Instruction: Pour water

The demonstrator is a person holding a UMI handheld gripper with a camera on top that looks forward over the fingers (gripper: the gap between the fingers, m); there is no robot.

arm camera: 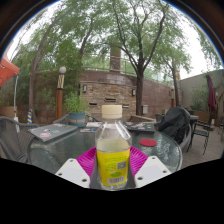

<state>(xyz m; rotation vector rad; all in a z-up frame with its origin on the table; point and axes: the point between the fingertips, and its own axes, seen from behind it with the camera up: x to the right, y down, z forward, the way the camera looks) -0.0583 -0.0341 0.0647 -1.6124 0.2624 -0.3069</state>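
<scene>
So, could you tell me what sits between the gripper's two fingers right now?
In the gripper view, a clear plastic bottle with a yellow label and pale cap stands upright between the fingers of the gripper, on the glass patio table.

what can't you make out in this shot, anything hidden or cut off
Gripper view:
- Base of the clear plastic bottle with yellow label and tan cap: cut off between the tongs, so how it is supported stays hidden.
- Whether the pink pads press the bottle: hidden behind it.
- Water level: unreadable behind the label.
- Items on the round glass patio table: too small to identify.
- A receiving cup: none identifiable.
</scene>
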